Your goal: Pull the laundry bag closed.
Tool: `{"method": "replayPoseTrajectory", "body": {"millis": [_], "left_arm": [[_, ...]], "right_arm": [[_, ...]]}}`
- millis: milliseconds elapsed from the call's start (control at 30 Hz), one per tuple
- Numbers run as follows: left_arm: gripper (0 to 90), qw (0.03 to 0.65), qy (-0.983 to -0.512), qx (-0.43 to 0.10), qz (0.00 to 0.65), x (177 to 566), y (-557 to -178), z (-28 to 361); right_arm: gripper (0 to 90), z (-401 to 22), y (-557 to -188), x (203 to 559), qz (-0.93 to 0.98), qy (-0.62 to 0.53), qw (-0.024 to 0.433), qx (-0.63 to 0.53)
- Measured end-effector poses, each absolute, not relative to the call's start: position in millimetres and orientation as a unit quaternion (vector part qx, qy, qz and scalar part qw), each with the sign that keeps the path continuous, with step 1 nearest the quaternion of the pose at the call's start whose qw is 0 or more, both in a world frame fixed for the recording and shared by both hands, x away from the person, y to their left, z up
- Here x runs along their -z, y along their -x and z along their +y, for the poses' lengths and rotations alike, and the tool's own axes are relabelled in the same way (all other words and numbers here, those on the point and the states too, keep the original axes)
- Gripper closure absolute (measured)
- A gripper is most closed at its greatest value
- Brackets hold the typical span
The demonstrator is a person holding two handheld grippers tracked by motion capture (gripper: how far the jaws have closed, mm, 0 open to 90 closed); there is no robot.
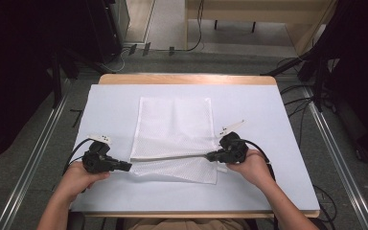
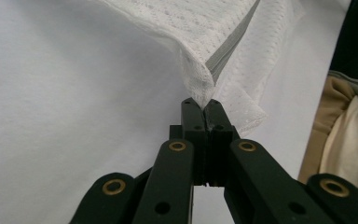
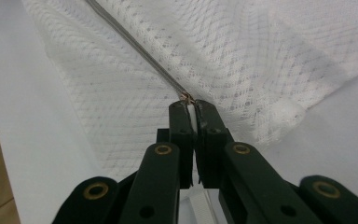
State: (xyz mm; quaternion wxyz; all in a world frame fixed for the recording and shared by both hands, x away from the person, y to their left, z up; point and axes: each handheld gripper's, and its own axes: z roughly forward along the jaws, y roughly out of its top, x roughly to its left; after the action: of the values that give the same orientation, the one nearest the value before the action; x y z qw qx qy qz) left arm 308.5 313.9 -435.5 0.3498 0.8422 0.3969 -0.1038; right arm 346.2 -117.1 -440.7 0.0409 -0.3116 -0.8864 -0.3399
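- Mesh bag (image 1: 172, 129) corner clenched in left gripper (image 2: 204, 106); zipper pull (image 3: 186, 98), probably, pinched by right gripper (image 3: 192, 106).
- Tugging hard could tear mesh or slip pull.

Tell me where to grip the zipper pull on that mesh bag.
Grip the zipper pull at the right end of the grey zipper line, coming from the bag's right side along it. The right tool already pinches it there.
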Motion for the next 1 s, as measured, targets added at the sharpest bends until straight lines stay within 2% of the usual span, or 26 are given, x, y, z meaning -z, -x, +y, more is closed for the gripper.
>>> {"method": "replayPoseTrajectory", "body": {"millis": [100,133,533,733,1000], "left_arm": [[90.0,0.353,-0.842,0.111,0.393,436,-309,314],[90.0,0.353,-0.839,0.123,0.396,437,-310,314],[89.0,0.351,-0.843,0.117,0.389,436,-309,310],[89.0,0.354,-0.841,0.115,0.393,435,-309,310],[90.0,0.348,-0.843,0.102,0.399,433,-309,311]], "right_arm": [[88.5,-118,-346,441,-0.887,0.31,0.042,0.34],[88.4,-119,-346,441,-0.884,0.313,0.055,0.343],[87.8,-114,-343,442,-0.888,0.304,0.058,0.34],[84.5,-112,-340,446,-0.887,0.304,0.063,0.341],[88.3,-108,-336,452,-0.89,0.323,0.063,0.315]]}}
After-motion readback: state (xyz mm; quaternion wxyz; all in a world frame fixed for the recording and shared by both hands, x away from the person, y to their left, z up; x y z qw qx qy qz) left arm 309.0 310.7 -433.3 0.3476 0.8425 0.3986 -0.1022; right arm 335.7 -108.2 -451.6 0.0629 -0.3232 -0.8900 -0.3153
